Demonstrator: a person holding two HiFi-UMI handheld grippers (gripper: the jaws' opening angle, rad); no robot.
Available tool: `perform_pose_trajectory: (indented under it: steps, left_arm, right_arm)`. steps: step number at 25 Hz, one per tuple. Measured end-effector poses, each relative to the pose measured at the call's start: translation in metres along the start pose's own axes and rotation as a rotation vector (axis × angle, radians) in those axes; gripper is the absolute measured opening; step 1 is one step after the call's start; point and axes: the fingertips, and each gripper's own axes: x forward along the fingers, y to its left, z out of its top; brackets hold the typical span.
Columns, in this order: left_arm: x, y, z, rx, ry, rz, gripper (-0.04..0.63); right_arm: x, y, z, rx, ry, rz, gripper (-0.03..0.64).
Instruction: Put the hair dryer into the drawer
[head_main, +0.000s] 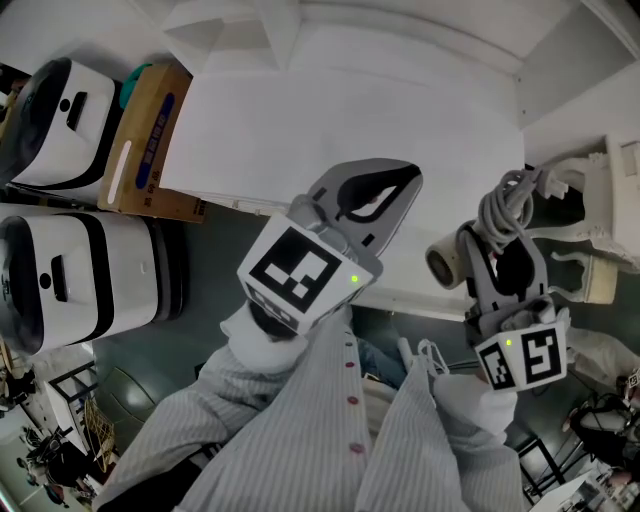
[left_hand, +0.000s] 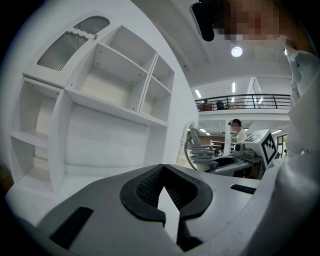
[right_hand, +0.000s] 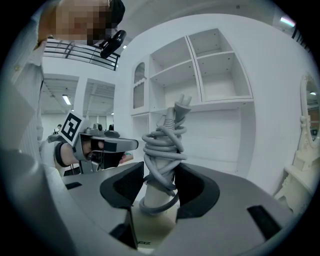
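The tall white shelf cabinet (right_hand: 215, 75) faces you with its compartments open. A broad white flat surface (head_main: 340, 120) lies below, and its front edge runs under both grippers. Your right gripper (right_hand: 160, 182) is clamped on the handle of the cream plastic hair dryer (right_hand: 156, 197), holding it upright. Nearby, your left gripper (left_hand: 165, 192) has its jaws pressed together on nothing. A grey cord (right_hand: 162, 145) coils round the handle, with the plug on top.
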Motion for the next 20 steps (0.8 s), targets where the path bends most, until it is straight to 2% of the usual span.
perform_pose_trajectory:
  steps: [10,20]
  left_arm:
    - [0.006,-0.001,-0.042,-0.057,0.058,-0.001,0.009]
    - [0.008,0.004,-0.095,-0.1,0.131,0.026,0.009]
  right_arm:
    - [0.005,-0.008,-0.054,-0.063,0.155,0.042,0.192]
    - [0.02,-0.004,-0.125,-0.071,0.278,0.117,0.192]
